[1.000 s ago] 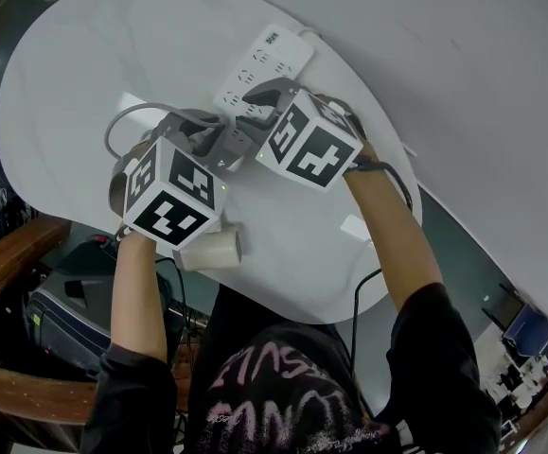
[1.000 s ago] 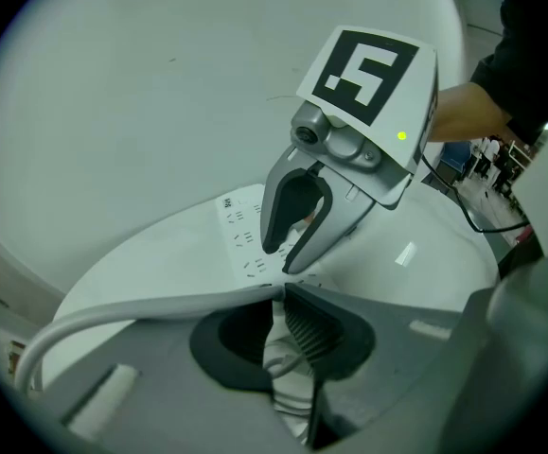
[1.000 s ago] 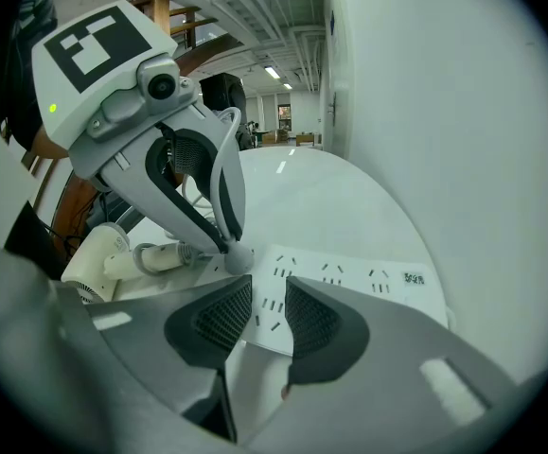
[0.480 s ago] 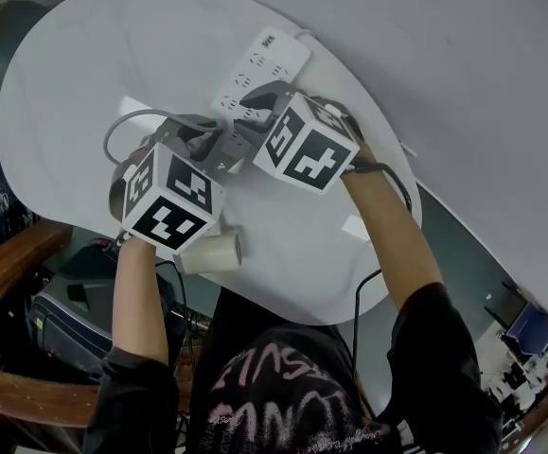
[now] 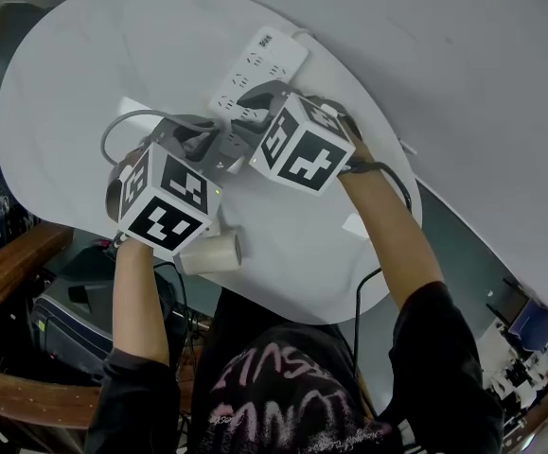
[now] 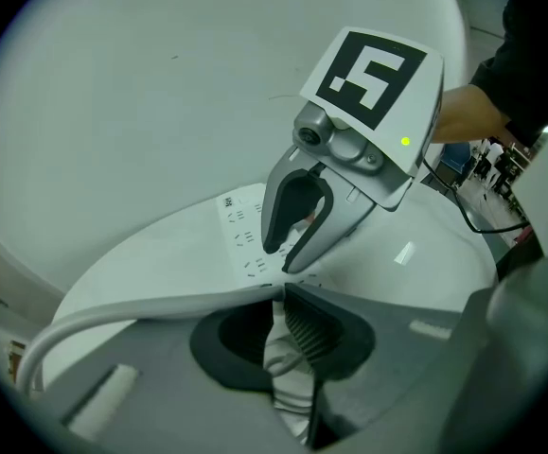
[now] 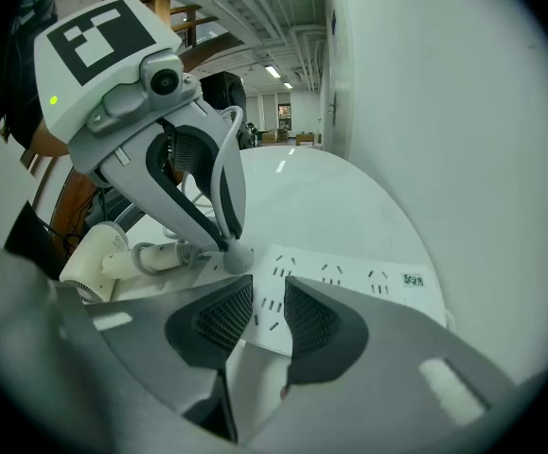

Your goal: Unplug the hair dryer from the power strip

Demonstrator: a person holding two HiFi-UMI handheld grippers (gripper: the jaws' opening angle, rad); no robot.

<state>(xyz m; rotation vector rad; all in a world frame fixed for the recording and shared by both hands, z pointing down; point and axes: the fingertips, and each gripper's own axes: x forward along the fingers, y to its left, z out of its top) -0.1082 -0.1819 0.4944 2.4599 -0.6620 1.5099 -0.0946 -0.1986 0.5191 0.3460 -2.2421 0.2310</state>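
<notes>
On table (image 5: pixel 84 64): one power strip (image 5: pixel 255 64); one hair dryer (image 7: pixel 89 258); one plug (image 7: pixel 237 254)

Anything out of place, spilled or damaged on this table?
Nothing is spilled or broken. The hair dryer lies right at the round table's near edge, which looks slightly precarious; the power strip sits flat.

A round white table (image 5: pixel 65 83) is shoved up beside a wall (image 5: pixel 463 64). A small white slip (image 5: pixel 354 227) is left on it.
</notes>
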